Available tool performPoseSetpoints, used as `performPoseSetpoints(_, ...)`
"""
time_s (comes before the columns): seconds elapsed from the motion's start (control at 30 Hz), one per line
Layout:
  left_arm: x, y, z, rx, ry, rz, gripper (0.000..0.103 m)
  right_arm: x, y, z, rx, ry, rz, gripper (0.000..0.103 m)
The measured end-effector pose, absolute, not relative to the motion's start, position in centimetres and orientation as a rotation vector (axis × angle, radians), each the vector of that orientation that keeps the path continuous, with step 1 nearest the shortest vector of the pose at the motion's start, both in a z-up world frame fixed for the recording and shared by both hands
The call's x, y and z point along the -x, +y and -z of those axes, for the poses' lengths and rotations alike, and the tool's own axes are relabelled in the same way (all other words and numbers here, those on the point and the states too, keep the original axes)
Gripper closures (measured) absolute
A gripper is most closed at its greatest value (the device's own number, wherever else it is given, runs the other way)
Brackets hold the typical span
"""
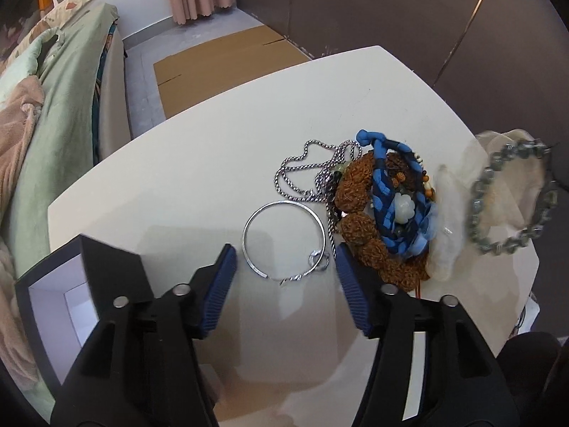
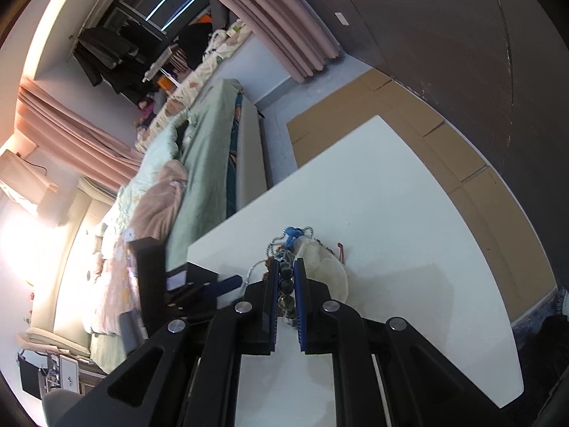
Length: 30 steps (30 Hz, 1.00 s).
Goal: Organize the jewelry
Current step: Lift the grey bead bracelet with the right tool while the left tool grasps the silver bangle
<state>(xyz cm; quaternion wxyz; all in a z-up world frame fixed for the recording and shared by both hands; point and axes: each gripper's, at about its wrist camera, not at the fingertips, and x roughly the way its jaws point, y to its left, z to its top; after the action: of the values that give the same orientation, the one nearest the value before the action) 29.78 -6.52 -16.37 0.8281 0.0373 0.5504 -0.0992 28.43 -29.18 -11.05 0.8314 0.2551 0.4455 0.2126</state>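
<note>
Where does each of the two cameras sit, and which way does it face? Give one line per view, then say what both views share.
Left wrist: sits behind the open left gripper, looking steeply down at the silver bangle on the white table.
Right wrist: sits behind the right gripper, shut on a dark bead bracelet, facing across the table towards the bed.
Shared: table, bed, bracelet, blue braided cord.

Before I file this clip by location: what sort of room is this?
Most likely a bedroom in a home. A bed with green bedding runs beside the white table, pink curtains hang at the window, and dark clothes hang in the far corner.
</note>
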Motion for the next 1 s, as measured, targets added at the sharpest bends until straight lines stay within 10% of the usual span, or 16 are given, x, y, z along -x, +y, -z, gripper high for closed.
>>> performPoseSetpoints(0.7, -29.6, -5.6, 13.8, 0.000, 1.093, 0.196, 0.053, -29.2, -30.1, 14.2, -0.526, 1.097, -0.334, 0.089)
performPoseSetpoints(0.83, -28.8, -5.3, 12.4, 0.016, 1.065, 0.211, 0.053, -28.4, -30.1, 13.4, -0.503, 1.074, -0.330, 0.048)
performPoseSetpoints(1.0, -27.9, -4.6, 11.1, 0.041, 1.036, 0.218, 0.053, -27.5, -28.4, 13.5, -0.452, 1.112, -0.369, 0.072)
